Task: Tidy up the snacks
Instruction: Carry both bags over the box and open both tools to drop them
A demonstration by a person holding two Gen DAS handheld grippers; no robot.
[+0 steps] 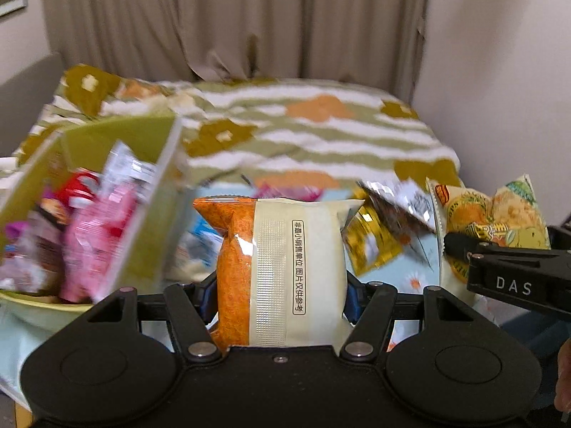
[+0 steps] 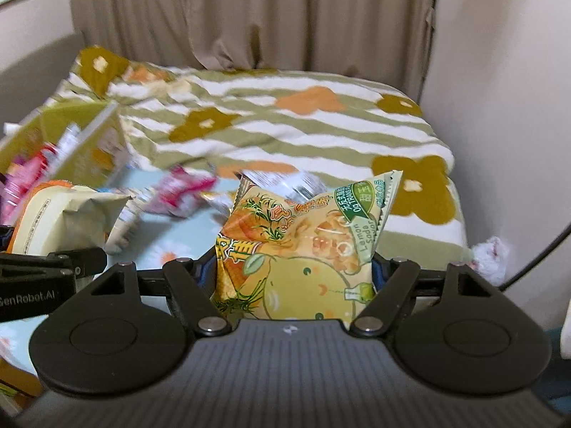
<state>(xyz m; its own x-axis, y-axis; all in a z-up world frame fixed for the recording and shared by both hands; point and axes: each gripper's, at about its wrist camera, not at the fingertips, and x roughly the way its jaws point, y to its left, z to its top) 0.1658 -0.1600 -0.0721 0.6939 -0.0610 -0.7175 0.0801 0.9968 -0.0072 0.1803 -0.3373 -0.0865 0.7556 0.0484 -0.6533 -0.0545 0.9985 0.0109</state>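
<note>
- Left gripper (image 1: 282, 285): clamped on orange-and-cream snack packet (image 1: 282, 267), held upright above the bed.
- Right gripper (image 2: 294, 274): clamped on yellow lemon-soda snack bag (image 2: 303, 249).
- Green box (image 1: 146, 192): left, holding assorted snacks.
- Loose packets (image 1: 378, 235): on bedspread between.

We see a bed (image 2: 321, 121) under a blanket (image 1: 321, 132) striped green and white with orange and olive flowers. Nearer us a pale blue cloth (image 2: 178, 235) printed with daisies covers the surface. On it, at the left, stands a yellow-green box (image 1: 150, 192) full of snack packets. Loose packets lie on the blue cloth: a pink one (image 2: 185, 192), a gold one (image 1: 371, 242) and a silvery one (image 1: 403, 199), all blurred. Whether the cloth lies on the bed itself we cannot tell.
</note>
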